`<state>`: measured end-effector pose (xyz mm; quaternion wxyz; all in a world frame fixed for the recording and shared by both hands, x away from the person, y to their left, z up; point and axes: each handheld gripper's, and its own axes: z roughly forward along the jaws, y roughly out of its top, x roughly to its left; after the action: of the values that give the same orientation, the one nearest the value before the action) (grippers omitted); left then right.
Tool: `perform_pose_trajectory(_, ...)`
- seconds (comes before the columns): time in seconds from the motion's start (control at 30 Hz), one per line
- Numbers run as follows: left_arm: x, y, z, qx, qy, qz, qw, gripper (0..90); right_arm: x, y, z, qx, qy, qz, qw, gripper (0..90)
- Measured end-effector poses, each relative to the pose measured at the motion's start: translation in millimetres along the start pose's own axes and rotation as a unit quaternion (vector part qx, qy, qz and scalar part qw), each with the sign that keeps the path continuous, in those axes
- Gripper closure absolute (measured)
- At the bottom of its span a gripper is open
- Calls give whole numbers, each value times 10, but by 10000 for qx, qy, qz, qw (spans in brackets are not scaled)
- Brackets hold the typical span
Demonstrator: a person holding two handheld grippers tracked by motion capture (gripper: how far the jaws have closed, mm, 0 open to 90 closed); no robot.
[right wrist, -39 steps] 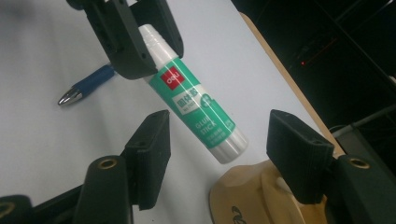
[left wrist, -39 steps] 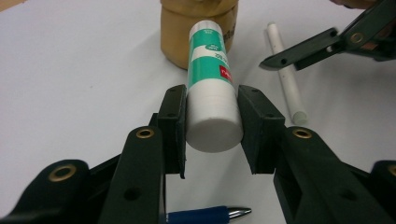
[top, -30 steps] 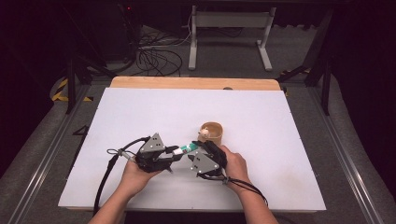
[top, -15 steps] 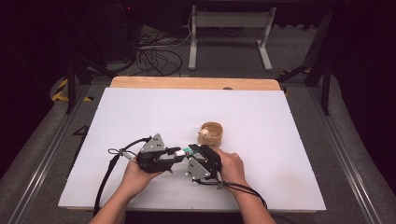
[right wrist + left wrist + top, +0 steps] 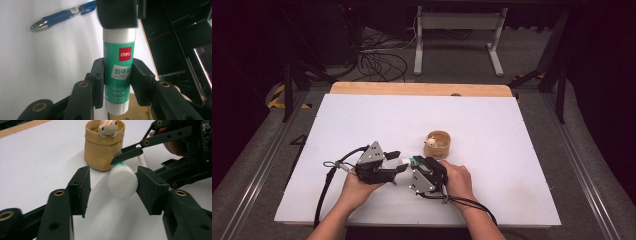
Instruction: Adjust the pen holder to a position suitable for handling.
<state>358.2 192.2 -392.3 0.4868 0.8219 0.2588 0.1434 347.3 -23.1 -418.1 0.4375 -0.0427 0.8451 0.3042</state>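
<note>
A green Deli glue stick (image 5: 117, 75) with a white cap (image 5: 123, 180) is held level just above the white table, near its front edge. My right gripper (image 5: 117, 80) is shut on its green body. My left gripper (image 5: 113, 182) is open with the cap between its jaws. The cap sits close against one jaw, with a clear gap to the other. In the high view the left gripper (image 5: 399, 161) and right gripper (image 5: 417, 163) meet tip to tip around the glue stick (image 5: 408, 161).
A tan cup (image 5: 438, 144) holding a small pale figure (image 5: 108, 127) stands just behind the grippers. A blue pen (image 5: 62, 15) lies on the white table (image 5: 512, 150). Cables trail from both grippers toward the front edge.
My right gripper has drawn back from the cup toward the person and a little left, carrying the glue stick. The left gripper has barely moved.
</note>
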Motion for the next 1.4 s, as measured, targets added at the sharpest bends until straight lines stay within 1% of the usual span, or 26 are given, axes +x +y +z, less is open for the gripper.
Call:
perform_pose_trajectory(0.03,7,3,-5,-7,6,43,10000,435,-8,-6,0,-12,-9,117,9999,663)
perform_pose_trajectory(0.07,4,2,-6,-16,-19,10,10000,432,-20,-12,0,-18,-38,235,9997,663)
perform_pose_trajectory(0.1,1,1,-8,-41,1,0,10000,430,-37,-19,-2,-14,-29,352,9994,663)
perform_pose_trajectory(0.13,6,1,-12,-48,24,35,10000,428,-50,-28,-1,-44,-54,524,9986,663)
perform_pose_trajectory(0.2,10,0,-13,-37,51,41,10000,421,-83,-45,0,-114,-101,859,9962,663)
perform_pose_trajectory(0.27,18,-4,-8,-22,51,68,10000,412,-126,-65,-14,-239,-86,1209,9923,663)
perform_pose_trajectory(0.33,18,-8,-1,2,70,72,9999,406,-162,-80,-34,-351,-80,1494,9881,663)
perform_pose_trajectory(0.43,14,-11,5,32,85,96,9999,392,-205,-96,-57,-543,-39,1831,9816,663)
perform_pose_trajectory(0.57,13,-12,7,35,96,111,9999,381,-253,-109,-87,-763,-11,2167,9733,663)
perform_pose_trajectory(0.67,15,-14,7,25,86,91,9999,375,-291,-122,-111,-924,-6,2414,9660,662)
perform_pose_trajectory(0.7,15,-14,7,26,93,99,9999,373,-309,-128,-121,-1007,0,2519,9625,663)
perform_pose_trajectory(0.77,13,-16,9,18,105,85,9999,366,-345,-137,-151,-1180,14,2782,9533,663)
perform_pose_trajectory(0.83,11,-16,9,10,141,116,9998,354,-384,-144,-178,-1312,-2,2946,9466,663)
perform_pose_trajectory(0.93,12,-18,9,-15,171,131,9998,351,-430,-166,-205,-1416,-30,3122,9394,663)
perform_pose_trajectory(1.1,14,-20,9,-34,181,101,9998,325,-491,-216,-231,-1531,-79,3317,9309,662)
perform_pose_trajectory(1.13,14,-17,-3,-56,208,108,9997,322,-506,-228,-237,-1557,-95,3363,9288,663)
perform_pose_trajectory(1.2,11,-16,-16,-130,215,80,9997,315,-535,-255,-250,-1609,-173,3481,9234,663)
perform_pose_trajectory(1.27,15,-13,-25,-158,234,93,9996,307,-564,-287,-266,-1656,-263,3611,9173,662)
perform_pose_trajectory(1.3,13,-13,-33,-195,217,45,9996,304,-580,-305,-273,-1688,-302,3669,9143,663)
perform_pose_trajectory(1.37,13,-18,-35,-214,227,43,9995,299,-607,-339,-286,-1738,-383,3807,9074,663)
perform_pose_trajectory(1.4,13,-19,-32,-211,229,51,9995,297,-619,-356,-294,-1753,-421,3865,9045,662)
